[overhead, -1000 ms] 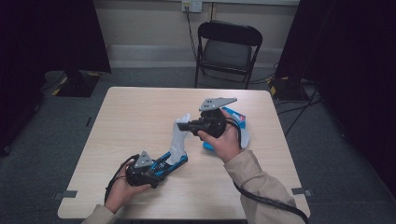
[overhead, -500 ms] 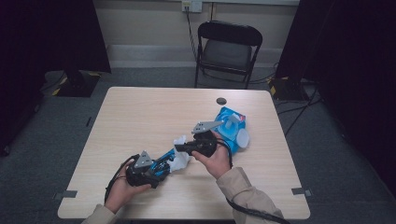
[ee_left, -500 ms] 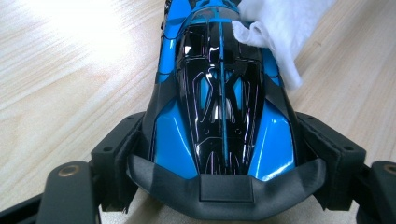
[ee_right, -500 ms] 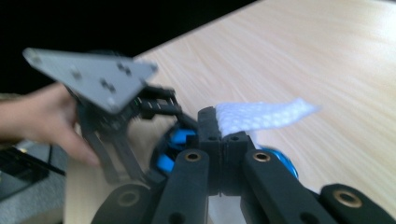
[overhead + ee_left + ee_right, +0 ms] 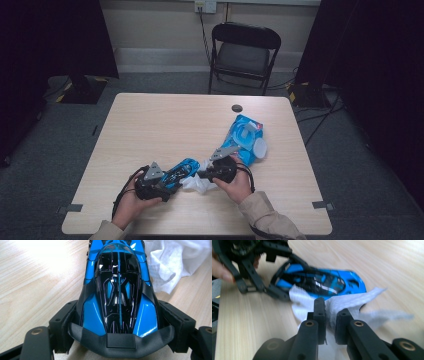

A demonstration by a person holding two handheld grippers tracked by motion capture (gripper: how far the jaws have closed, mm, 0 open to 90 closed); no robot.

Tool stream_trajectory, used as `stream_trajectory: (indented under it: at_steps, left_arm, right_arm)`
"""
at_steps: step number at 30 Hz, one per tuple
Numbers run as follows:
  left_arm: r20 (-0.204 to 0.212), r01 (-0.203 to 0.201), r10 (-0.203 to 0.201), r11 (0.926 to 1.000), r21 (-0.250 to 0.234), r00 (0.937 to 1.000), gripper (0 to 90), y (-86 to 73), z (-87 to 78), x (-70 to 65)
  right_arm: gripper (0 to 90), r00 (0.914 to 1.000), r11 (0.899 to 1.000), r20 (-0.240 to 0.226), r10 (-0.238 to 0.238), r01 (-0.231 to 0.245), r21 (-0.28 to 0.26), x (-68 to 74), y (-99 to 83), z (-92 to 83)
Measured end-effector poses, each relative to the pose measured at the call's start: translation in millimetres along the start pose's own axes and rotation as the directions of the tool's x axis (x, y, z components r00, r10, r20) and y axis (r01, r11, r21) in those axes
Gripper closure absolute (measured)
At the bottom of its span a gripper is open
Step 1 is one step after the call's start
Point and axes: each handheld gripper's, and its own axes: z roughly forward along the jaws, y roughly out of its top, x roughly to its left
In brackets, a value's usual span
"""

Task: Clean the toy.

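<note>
At the lower centre of the bench (image 5: pixel 150 125), the left tongs (image 5: pixel 170 181) clamp the blue toy car (image 5: pixel 181 170) steady so the right tongs (image 5: pixel 202 176), just loosening yet pinching the white wipe (image 5: pixel 197 184), can rub it.

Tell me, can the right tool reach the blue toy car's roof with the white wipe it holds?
Probably yes: the right tool pinches the white wipe right beside the blue toy car, and nothing covers its roof.

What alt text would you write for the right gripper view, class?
The right claw pinches a white wipe that lies against a blue toy car on a wooden table. Beyond, the left claw grips the car's end.
</note>
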Motion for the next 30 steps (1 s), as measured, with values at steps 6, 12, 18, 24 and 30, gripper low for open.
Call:
stream_trajectory:
  at_steps: [6, 12, 18, 24, 30]
  left_arm:
    - [-0.001, -0.001, 0.001, 1.0000, 0.002, 1.0000, 23.6, 0.1, -0.1, 0.1]
    - [0.000, -0.001, 0.001, 1.0000, 0.003, 1.0000, 23.5, 0.2, -0.1, 0.2]
    - [0.000, 0.000, 0.000, 1.0000, 0.003, 1.0000, 23.5, 0.3, 0.1, 0.2]
    - [-0.001, 0.000, 0.000, 1.0000, 0.003, 1.0000, 23.5, 0.3, 0.1, 0.1]
    - [-0.001, -0.001, 0.001, 1.0000, 0.003, 1.0000, 23.5, 0.3, 0.0, 0.2]
  right_arm:
    - [62.9, 0.9999, 0.999, 0.011, -0.007, 0.007, 0.033, 1.4, -17.1, -3.3]
    - [47.2, 0.9983, 0.998, 0.040, -0.041, 0.039, 0.059, 6.7, -29.8, 2.8]
    - [45.0, 0.9979, 0.997, 0.052, -0.040, 0.036, 0.062, 6.4, -36.1, 12.7]
    - [48.9, 0.9934, 0.995, 0.084, -0.078, 0.072, 0.065, 9.1, -36.3, 14.6]
    - [65.4, 0.9901, 0.994, 0.111, -0.086, 0.078, 0.070, 13.5, -35.5, 15.9]
